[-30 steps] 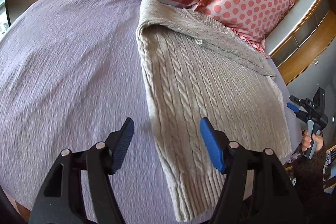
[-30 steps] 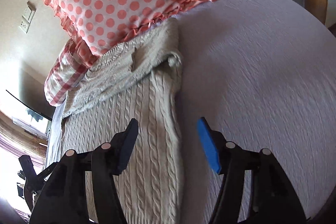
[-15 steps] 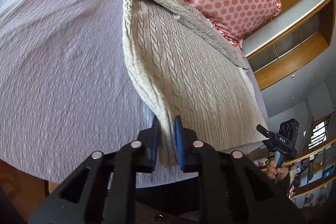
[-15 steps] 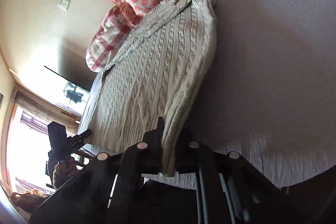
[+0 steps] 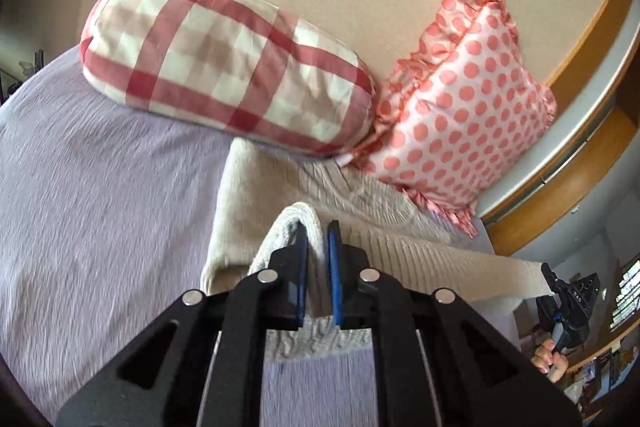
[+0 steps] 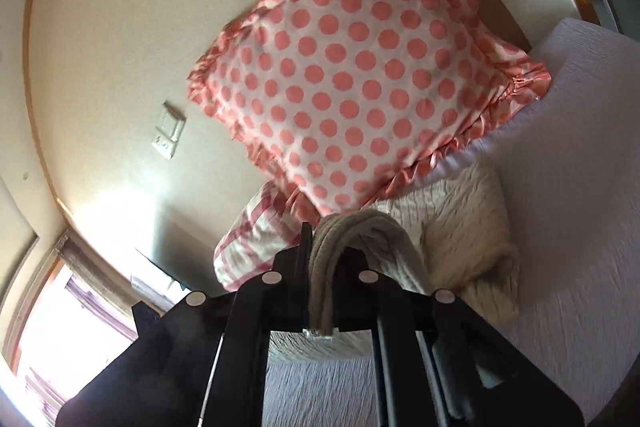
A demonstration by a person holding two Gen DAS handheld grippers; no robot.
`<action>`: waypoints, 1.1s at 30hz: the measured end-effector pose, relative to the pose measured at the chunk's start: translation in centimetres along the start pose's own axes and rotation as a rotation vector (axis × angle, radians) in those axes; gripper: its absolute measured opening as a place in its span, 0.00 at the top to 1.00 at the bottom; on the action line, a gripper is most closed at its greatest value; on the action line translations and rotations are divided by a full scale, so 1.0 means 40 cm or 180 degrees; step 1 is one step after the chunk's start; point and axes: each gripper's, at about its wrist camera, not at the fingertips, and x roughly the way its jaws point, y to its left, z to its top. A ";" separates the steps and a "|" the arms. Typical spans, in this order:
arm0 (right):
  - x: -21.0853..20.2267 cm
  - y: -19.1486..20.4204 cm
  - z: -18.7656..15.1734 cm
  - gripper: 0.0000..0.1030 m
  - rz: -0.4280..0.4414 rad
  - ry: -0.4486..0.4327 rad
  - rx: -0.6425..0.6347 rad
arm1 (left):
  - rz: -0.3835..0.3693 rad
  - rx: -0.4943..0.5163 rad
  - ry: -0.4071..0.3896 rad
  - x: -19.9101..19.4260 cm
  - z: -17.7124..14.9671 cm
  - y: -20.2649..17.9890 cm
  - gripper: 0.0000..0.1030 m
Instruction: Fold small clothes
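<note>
A beige cable-knit sweater [image 5: 256, 211] lies on the lilac bedspread [image 5: 100, 195] below the pillows. My left gripper [image 5: 318, 231] is shut on the sweater's hem corner and holds it up over the sweater's upper part. My right gripper [image 6: 320, 239] is shut on the other hem corner of the sweater [image 6: 460, 227], also lifted toward the pillows. The hem stretches between both grippers; the right gripper also shows in the left wrist view [image 5: 568, 299]. The sweater's lower body hangs doubled under the grippers.
A red-and-white checked pillow [image 5: 224, 75] and a pink polka-dot pillow [image 5: 464, 115] lean against the beige wall at the head of the bed. The dotted pillow [image 6: 352, 79] is close ahead of the right gripper. A wooden ledge [image 5: 592, 155] runs at the right.
Both grippers closed on the sweater's bottom hem corners, then lifted and carried the hem forward toward the pillows, doubling the sweater over itself.
</note>
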 end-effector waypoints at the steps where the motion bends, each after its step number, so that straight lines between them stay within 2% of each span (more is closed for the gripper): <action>1: 0.048 -0.018 0.032 0.92 -0.0087 0.0006 0.0048 | 0.0079 0.0015 0.0009 0.043 0.032 -0.003 0.91; 3: 0.156 -0.064 0.083 0.92 -0.0379 0.0040 0.0105 | 0.0260 0.0022 0.0051 0.143 0.082 -0.012 0.91; 5: 0.252 -0.113 0.110 0.92 -0.0806 0.0122 0.0087 | 0.0460 0.0001 0.0138 0.243 0.111 -0.012 0.91; 7: 0.347 -0.164 0.120 0.92 -0.1127 0.0353 0.0154 | 0.0639 -0.0049 0.0298 0.332 0.120 0.008 0.91; 9: 0.398 -0.198 0.115 0.91 -0.1274 0.0580 0.0313 | 0.0741 -0.0117 0.0458 0.384 0.116 0.029 0.89; 11: 0.398 -0.197 0.119 0.87 -0.1238 0.0602 0.0381 | 0.0672 -0.0168 0.0446 0.377 0.115 0.041 0.87; 12: 0.387 -0.186 0.125 0.73 -0.1153 0.0565 0.0343 | 0.0622 -0.0159 0.0395 0.360 0.117 0.043 0.85; 13: 0.369 -0.171 0.132 0.50 -0.1047 0.0483 0.0269 | 0.0621 -0.0140 0.0328 0.337 0.121 0.043 0.77; 14: 0.345 -0.152 0.140 0.36 -0.0931 0.0333 0.0186 | 0.0708 -0.0101 0.0210 0.307 0.126 0.040 0.70; 15: 0.316 -0.131 0.145 0.16 -0.0790 0.0146 0.0108 | 0.0776 -0.0045 0.0057 0.274 0.131 0.034 0.63; 17: 0.268 -0.091 0.140 0.13 -0.0398 -0.0053 -0.0050 | 0.0717 0.0080 -0.0168 0.213 0.131 0.011 0.62; 19: 0.266 -0.062 0.117 0.13 -0.0323 0.0133 -0.0164 | 0.0445 0.0208 -0.0192 0.179 0.112 -0.021 0.59; 22: 0.307 -0.047 0.053 0.13 -0.0374 0.0595 -0.0230 | 0.0146 0.0403 0.0053 0.198 0.060 -0.069 0.56; 24: 0.336 -0.062 0.013 0.13 -0.0424 0.0846 -0.0124 | 0.0198 0.0511 0.0326 0.261 0.031 -0.103 0.55; 25: 0.348 -0.070 -0.007 0.13 -0.0477 0.0933 -0.0059 | 0.0332 0.0537 0.0437 0.296 0.017 -0.107 0.55; 27: 0.378 -0.091 -0.035 0.13 -0.0759 0.1087 0.0015 | 0.0601 0.0465 0.0595 0.356 0.001 -0.082 0.55; 28: 0.394 -0.105 -0.046 0.14 -0.0891 0.1179 0.0002 | 0.0739 0.0400 0.0683 0.384 -0.005 -0.061 0.58; 30: 0.380 -0.084 -0.065 0.14 -0.0913 0.1141 -0.0131 | 0.0724 0.0382 0.0610 0.372 -0.007 -0.043 0.63; 32: 0.355 -0.060 -0.070 0.13 -0.0801 0.1064 -0.0228 | 0.0622 0.0287 0.0569 0.321 -0.003 -0.028 0.60; 33: 0.345 -0.050 -0.070 0.13 -0.0706 0.0981 -0.0270 | 0.0582 0.0257 0.0509 0.290 0.002 -0.017 0.55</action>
